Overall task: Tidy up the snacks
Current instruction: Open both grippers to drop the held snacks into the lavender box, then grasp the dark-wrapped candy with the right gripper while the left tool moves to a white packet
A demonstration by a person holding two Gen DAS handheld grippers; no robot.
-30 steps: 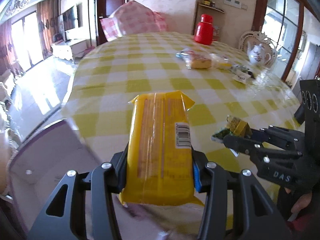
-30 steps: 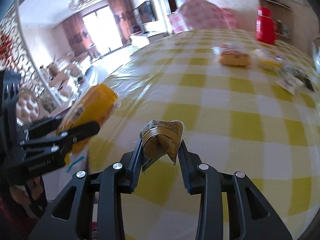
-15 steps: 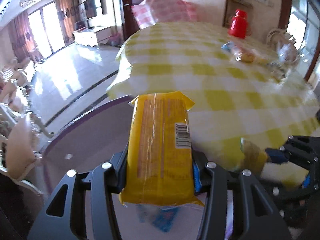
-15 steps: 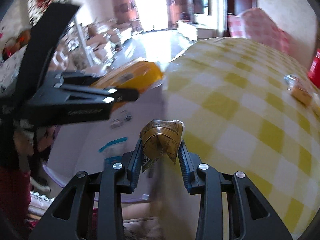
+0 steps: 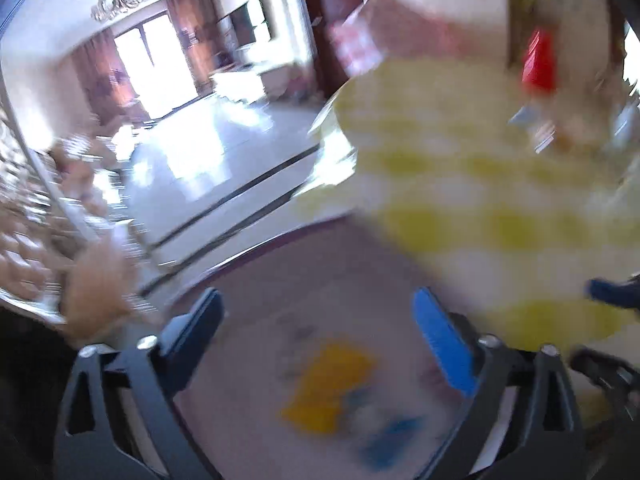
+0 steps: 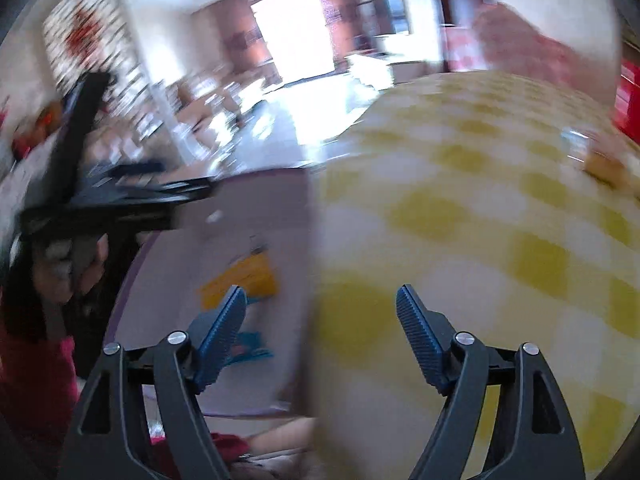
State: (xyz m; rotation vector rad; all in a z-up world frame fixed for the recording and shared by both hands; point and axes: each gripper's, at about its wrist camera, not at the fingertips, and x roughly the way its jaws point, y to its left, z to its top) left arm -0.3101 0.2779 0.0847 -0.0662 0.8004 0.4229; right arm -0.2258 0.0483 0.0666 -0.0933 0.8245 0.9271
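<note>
The table in its yellow-and-white checked cloth is filling the right of both blurred views, and a pale purple-rimmed bin is sitting just beside its edge. The left gripper is hanging over the bin, its jaws having just been opening and now standing wide with nothing between them; the yellow snack pack is lying below inside the bin. The right gripper is straddling the bin's edge, jaws likewise just spread and gripping nothing.
</note>
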